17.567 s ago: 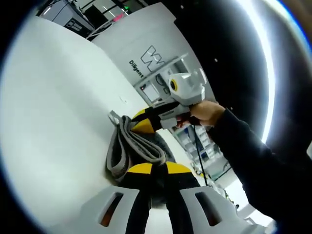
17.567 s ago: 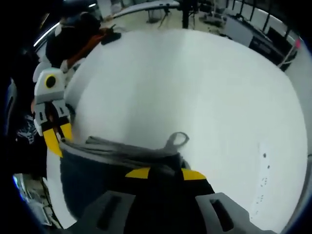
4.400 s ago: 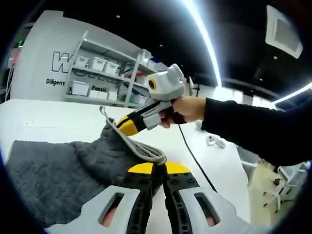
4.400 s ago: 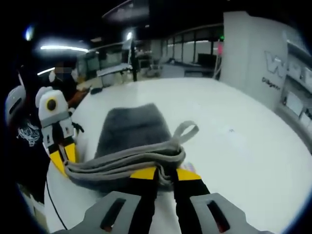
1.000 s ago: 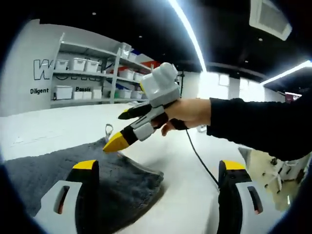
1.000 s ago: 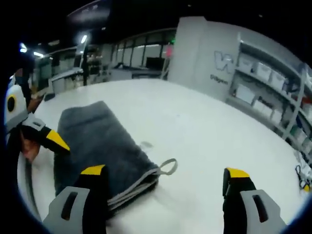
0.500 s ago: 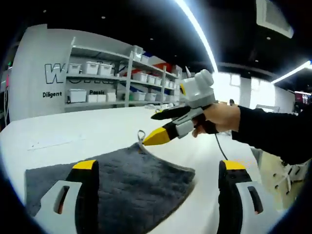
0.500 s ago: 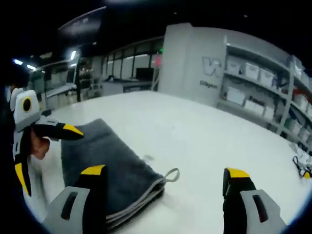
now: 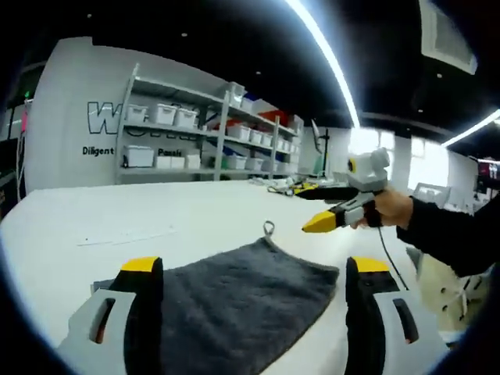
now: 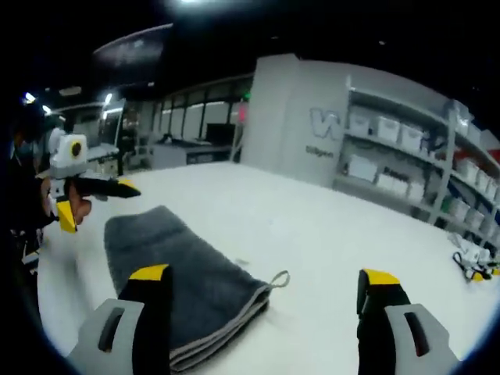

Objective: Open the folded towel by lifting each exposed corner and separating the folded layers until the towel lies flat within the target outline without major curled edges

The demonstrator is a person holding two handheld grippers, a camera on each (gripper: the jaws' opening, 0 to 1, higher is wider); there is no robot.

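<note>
Lying on the white table (image 10: 328,226) is one grey towel (image 10: 180,273), and it's looking folded yet: in the right gripper view the near edge at about 7 o'clock is showing stacked layers, with one hanging loop (image 10: 280,279) poking out at the corner. Both grippers are hovering clear of it, holding nothing. The right gripper (image 10: 262,305) is sitting with its jaws spread wide, the towel's loop corner landing between them, and the left gripper (image 9: 248,297) is just as wide, looking down the cloth with the loop (image 9: 269,228) off at 12 o'clock. In the left gripper view the other gripper is hanging at 3 o'clock in a person's hand (image 9: 391,209), well off the towel's far edge. I'm not seeing any target outline on the table, so I can't say how the towel is sitting against it. What I'd be worrying about: those layers are lying tight on each other, so a jaw coming in too deep is likely pinching two or three at once and dragging the whole stack instead of peeling one. Grabbing the loop instead of a proper corner would probably be bunching the edge and leaving a curl. Count-wise I'm getting one towel, one loop, two grippers and one shelving unit (image 9: 203,137) of white bins at the back.
</note>
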